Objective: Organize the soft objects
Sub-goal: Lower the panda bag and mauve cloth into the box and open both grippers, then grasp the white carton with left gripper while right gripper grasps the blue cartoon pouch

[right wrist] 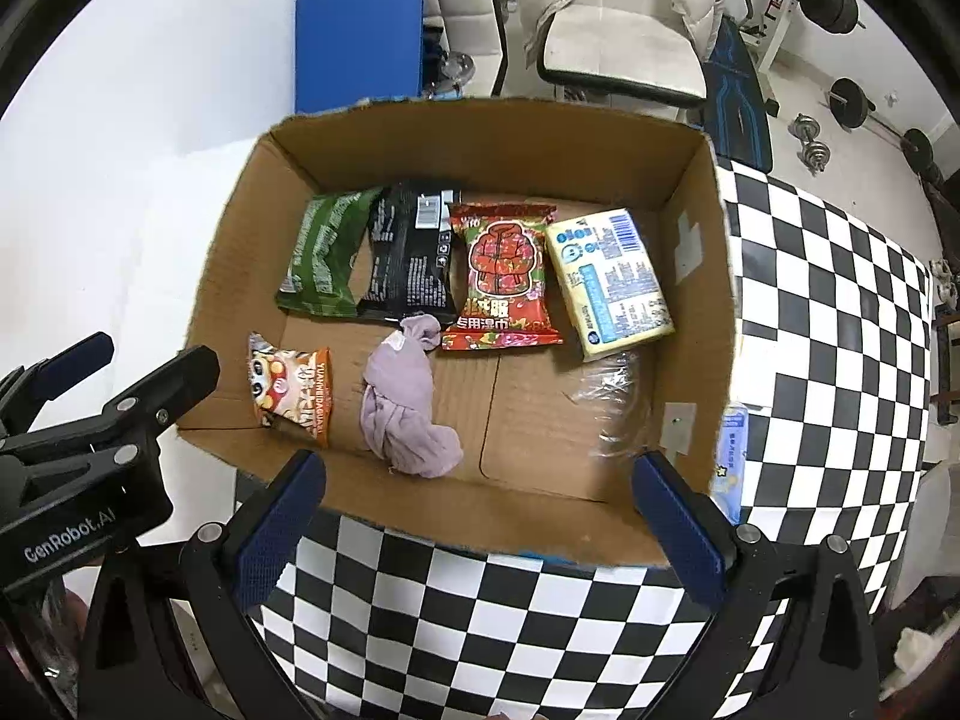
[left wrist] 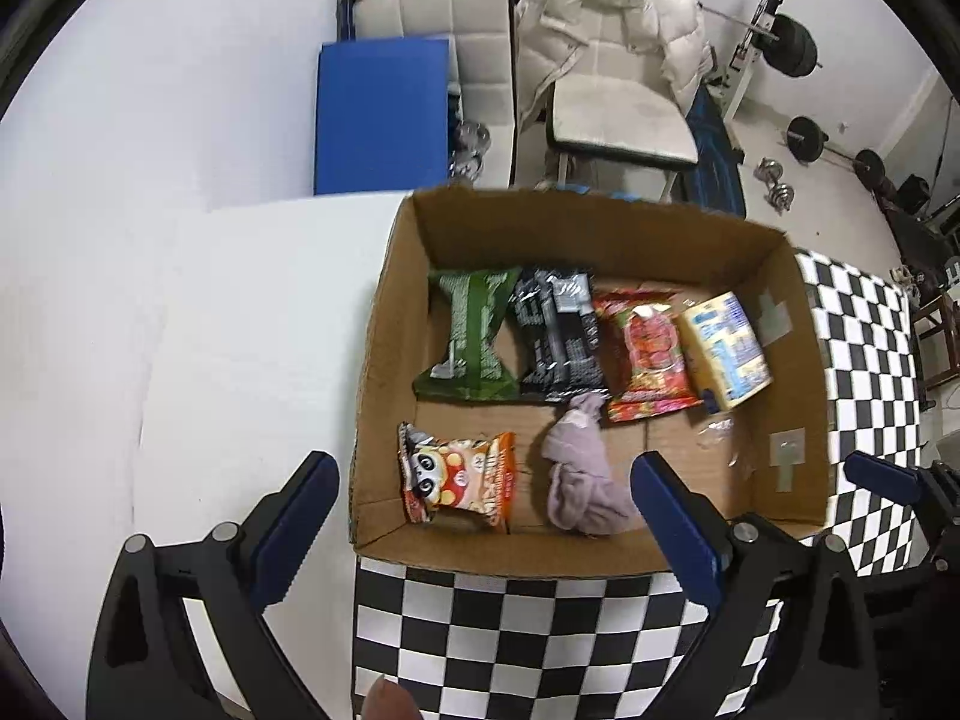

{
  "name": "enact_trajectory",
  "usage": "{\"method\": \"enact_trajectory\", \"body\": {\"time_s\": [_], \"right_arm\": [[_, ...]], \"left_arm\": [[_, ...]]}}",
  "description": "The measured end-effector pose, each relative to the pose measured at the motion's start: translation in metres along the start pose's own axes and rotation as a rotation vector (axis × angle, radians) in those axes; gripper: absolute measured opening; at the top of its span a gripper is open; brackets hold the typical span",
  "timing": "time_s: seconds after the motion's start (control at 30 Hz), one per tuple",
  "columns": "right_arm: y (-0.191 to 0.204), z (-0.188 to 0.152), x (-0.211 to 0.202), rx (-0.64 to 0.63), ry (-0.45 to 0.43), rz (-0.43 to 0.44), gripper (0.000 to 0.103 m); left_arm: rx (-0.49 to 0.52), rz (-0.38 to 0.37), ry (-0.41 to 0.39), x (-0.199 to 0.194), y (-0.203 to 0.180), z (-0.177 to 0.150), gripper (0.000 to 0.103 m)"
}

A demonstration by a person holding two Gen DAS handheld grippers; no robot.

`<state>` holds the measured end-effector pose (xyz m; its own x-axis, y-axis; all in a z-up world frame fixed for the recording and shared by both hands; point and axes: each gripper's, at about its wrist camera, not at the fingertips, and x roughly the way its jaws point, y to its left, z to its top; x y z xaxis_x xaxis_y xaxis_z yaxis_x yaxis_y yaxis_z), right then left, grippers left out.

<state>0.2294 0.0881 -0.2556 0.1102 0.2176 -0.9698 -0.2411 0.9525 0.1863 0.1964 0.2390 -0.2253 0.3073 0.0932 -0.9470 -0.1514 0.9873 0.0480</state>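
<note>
An open cardboard box holds a green packet, a black packet, a red packet, a yellow tissue pack, an orange cartoon packet, a crumpled lilac cloth and clear plastic wrap. My left gripper is open and empty over the box's near left corner. My right gripper is open and empty above the near wall.
The box stands on a checkered mat beside a white table surface. A small blue pack lies outside the box's right wall. Chairs with a white coat and weights stand behind.
</note>
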Motion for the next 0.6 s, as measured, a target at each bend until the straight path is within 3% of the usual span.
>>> {"method": "enact_trajectory", "body": {"time_s": [0.2,0.37,0.47,0.6], "right_arm": [[-0.03,-0.006,-0.036,0.053,-0.048,0.078,0.103],[-0.095,-0.015,-0.068,0.177,-0.11,0.108,0.103],[-0.147,-0.021,-0.066,0.277,-0.098,0.104,0.103],[-0.21,-0.029,-0.024,0.403,-0.042,0.161,0.103]], "left_arm": [[-0.022,-0.034,-0.068,-0.034,-0.021,0.006,0.1],[0.031,0.039,-0.158,-0.054,-0.058,0.011,0.1],[0.073,0.039,-0.129,-0.041,-0.085,0.013,0.1],[0.126,0.034,-0.052,-0.01,-0.118,0.01,0.1]]}}
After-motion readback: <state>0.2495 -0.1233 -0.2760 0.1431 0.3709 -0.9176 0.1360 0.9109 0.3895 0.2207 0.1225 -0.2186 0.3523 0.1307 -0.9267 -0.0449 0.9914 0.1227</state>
